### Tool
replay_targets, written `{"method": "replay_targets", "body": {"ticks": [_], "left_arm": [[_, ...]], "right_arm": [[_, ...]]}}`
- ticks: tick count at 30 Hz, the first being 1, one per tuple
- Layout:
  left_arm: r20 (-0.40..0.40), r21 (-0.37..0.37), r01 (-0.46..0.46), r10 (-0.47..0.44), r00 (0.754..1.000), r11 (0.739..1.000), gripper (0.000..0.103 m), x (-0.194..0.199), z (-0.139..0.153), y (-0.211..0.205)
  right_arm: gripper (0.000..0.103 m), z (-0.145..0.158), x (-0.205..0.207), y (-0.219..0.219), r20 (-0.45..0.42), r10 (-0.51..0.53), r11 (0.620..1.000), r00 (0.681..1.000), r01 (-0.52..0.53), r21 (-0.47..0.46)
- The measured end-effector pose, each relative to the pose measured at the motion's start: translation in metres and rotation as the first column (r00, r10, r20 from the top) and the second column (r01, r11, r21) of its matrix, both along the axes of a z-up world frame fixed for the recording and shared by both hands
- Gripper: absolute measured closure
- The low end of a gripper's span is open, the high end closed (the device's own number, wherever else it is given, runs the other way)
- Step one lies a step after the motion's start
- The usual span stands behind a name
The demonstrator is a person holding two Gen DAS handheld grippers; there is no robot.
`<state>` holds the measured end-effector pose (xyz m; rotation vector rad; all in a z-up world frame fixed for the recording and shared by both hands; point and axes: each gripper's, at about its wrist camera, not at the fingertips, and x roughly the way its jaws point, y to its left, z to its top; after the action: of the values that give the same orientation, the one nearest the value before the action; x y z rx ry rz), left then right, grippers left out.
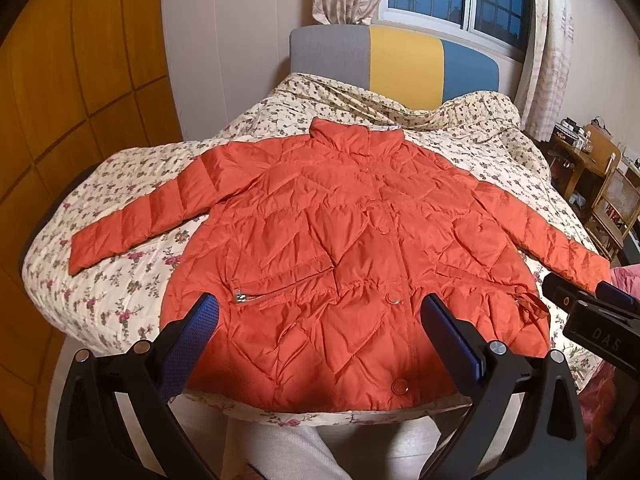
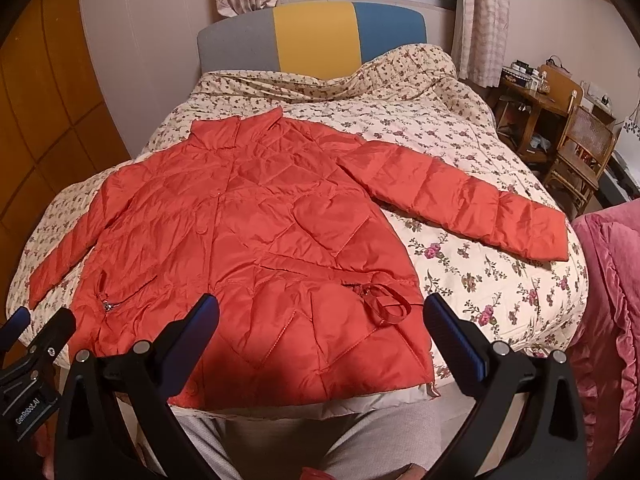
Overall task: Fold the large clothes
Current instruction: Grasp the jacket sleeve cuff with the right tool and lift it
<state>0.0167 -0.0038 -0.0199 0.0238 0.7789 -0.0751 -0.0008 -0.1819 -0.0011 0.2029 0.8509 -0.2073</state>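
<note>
An orange quilted jacket point(image 1: 340, 248) lies flat, front up and buttoned, on the floral bed cover point(image 1: 120, 272), collar toward the headboard, both sleeves spread out. It also shows in the right wrist view point(image 2: 256, 240). My left gripper point(image 1: 320, 320) is open and empty, held above the jacket's hem near the bed's foot. My right gripper point(image 2: 320, 320) is open and empty, above the hem's right side by a loose drawstring point(image 2: 384, 304). Each gripper shows at the edge of the other's view.
The headboard point(image 1: 400, 60) is grey, yellow and blue, under a window with curtains. A wooden wardrobe point(image 1: 60, 100) stands at the left. A wooden desk and chair point(image 2: 576, 148) stand at the right. A pink blanket point(image 2: 612, 300) lies at the right edge.
</note>
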Motion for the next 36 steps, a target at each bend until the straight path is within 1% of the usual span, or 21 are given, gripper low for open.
{"method": "replay_targets", "body": {"ticks": [6,10,12,14,16,17,18,20,21,23,25,28,31,33,34,35,36], "left_arm": [[0.005,-0.002,0.006,-0.006,1.000,1.000,0.003,0.004,0.000,-0.002],[-0.002,-0.018,0.016,-0.016,1.000,1.000,0.003,0.011,-0.004,-0.002],[-0.004,-0.046,0.035,-0.036,0.999,0.998,0.003,0.018,-0.009,0.001],[0.001,-0.091,0.046,-0.046,0.999,0.995,0.003,0.024,-0.016,0.007],[0.009,-0.135,0.025,-0.024,1.000,0.991,0.003,0.032,-0.025,0.016],[0.014,-0.136,0.009,-0.007,1.000,0.991,0.003,0.036,-0.029,0.019],[-0.001,-0.108,-0.014,0.014,1.000,0.994,0.003,0.045,-0.036,0.022],[-0.026,-0.062,-0.023,0.021,0.999,0.998,0.003,0.059,-0.045,0.023],[-0.045,-0.032,-0.030,0.028,0.999,0.999,0.003,0.069,-0.052,0.026],[-0.060,0.004,-0.045,0.045,0.997,0.999,0.003,0.084,-0.061,0.033],[-0.075,0.041,-0.049,0.052,0.996,0.998,0.003,0.102,-0.069,0.040],[-0.076,0.056,-0.077,0.082,0.994,0.995,0.003,0.123,-0.079,0.053],[-0.083,0.055,-0.131,0.135,0.987,0.990,0.003,0.146,-0.089,0.066],[-0.063,0.064,-0.156,0.160,0.985,0.986,0.003,0.161,-0.096,0.074],[-0.060,0.077,-0.165,0.170,0.984,0.983,0.003,0.167,-0.099,0.076],[-0.057,0.091,-0.172,0.178,0.982,0.981,0.003,0.173,-0.103,0.078],[-0.056,0.106,-0.177,0.184,0.981,0.978,0.003,0.181,-0.107,0.081]], "right_arm": [[0.002,-0.002,0.004,-0.003,-0.001,-0.001,1.000,1.000,0.001,-0.001],[0.002,-0.010,0.015,-0.014,0.010,-0.009,1.000,1.000,0.008,0.016],[0.002,-0.019,0.024,-0.026,0.035,0.005,0.998,0.999,-0.008,0.069],[0.002,-0.028,0.032,-0.039,0.034,-0.004,0.994,0.999,0.001,0.110],[0.002,-0.041,0.043,-0.055,0.058,-0.002,0.987,0.998,-0.007,0.159],[0.002,-0.049,0.048,-0.063,0.046,-0.004,0.983,0.999,-0.005,0.182],[0.002,-0.060,0.055,-0.076,0.018,-0.027,0.981,0.999,0.023,0.194],[0.002,-0.075,0.064,-0.096,-0.032,-0.060,0.977,0.998,0.066,0.204],[0.002,-0.081,0.066,-0.105,-0.036,-0.073,0.973,0.997,0.079,0.216],[0.002,-0.095,0.068,-0.132,-0.021,-0.155,0.956,0.988,0.155,0.248],[0.002,-0.108,0.066,-0.163,-0.015,-0.262,0.918,0.965,0.253,0.306],[0.002,-0.122,0.064,-0.202,-0.008,-0.377,0.847,0.926,0.349,0.401],[0.011,-0.135,0.064,-0.230,-0.013,-0.463,0.781,0.886,0.415,0.467],[0.015,-0.143,0.062,-0.248,-0.034,-0.521,0.725,0.853,0.463,0.510],[0.019,-0.149,0.060,-0.259,-0.042,-0.564,0.680,0.825,0.492,0.544],[0.024,-0.151,0.058,-0.265,-0.036,-0.585,0.658,0.810,0.501,0.562],[0.026,-0.152,0.056,-0.274,-0.021,-0.617,0.630,0.787,0.510,0.586]]}}
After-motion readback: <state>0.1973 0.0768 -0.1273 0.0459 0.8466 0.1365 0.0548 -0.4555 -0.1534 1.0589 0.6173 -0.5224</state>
